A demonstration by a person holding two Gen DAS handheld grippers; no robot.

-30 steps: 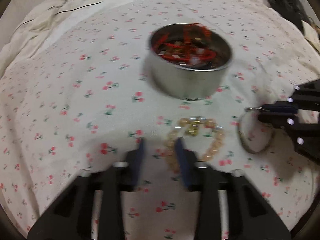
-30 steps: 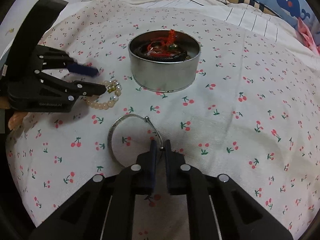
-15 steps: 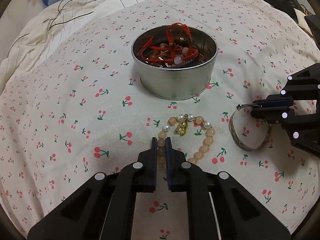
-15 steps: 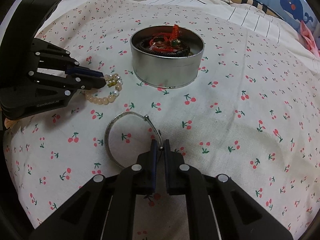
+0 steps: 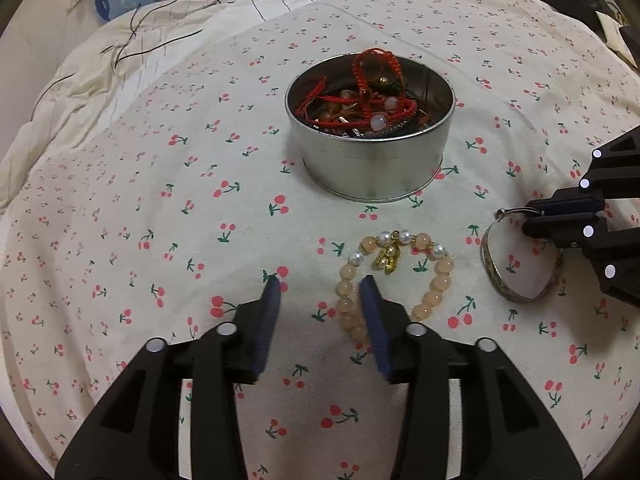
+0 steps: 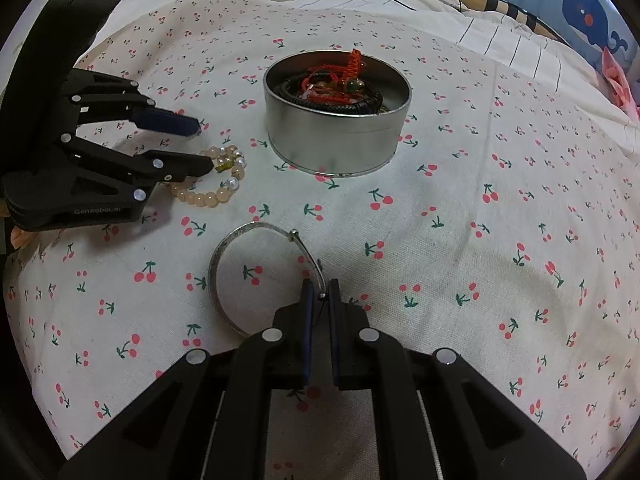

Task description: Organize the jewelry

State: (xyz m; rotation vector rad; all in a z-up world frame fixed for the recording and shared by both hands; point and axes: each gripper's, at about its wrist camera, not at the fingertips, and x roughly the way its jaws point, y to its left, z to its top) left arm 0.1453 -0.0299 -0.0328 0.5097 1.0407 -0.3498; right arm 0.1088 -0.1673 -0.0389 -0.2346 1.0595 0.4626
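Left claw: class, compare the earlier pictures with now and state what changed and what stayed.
The left claw, shut on the bead bracelet half a second ago, has opened and let it go. The right claw stays shut on the silver bangle; the tin is unmoved.

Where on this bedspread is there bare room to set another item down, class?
Free: the wide stretch of bedspread right of the tin, and the patch left of the left gripper. Crowded: before the tin, where the bead bracelet, silver bangle and right gripper cluster.
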